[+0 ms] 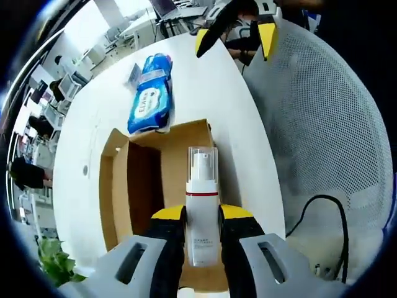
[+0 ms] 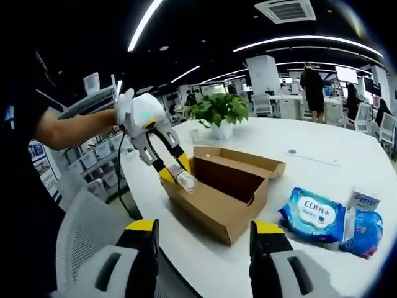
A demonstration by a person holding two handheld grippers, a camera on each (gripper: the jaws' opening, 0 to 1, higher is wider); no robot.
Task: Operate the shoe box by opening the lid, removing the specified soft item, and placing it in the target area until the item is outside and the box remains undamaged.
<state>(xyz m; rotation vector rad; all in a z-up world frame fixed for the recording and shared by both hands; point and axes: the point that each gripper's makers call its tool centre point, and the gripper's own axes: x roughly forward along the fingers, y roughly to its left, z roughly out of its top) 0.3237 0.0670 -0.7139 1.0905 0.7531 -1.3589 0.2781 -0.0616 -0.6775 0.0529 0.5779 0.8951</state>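
Observation:
An open brown cardboard shoe box lies on the white table, its lid folded out to one side. My left gripper is shut on a white pump bottle with a clear cap and red band, held over the box's edge; in the right gripper view the bottle shows between the yellow-tipped fingers. A blue wet-wipes pack lies on the table beyond the box. My right gripper hangs open above the table edge, holding nothing.
A white mesh chair stands beside the table. A potted plant sits at the table's far side, and a small blue-and-white packet lies by the wipes. A black cable runs near the chair. People stand in the office behind.

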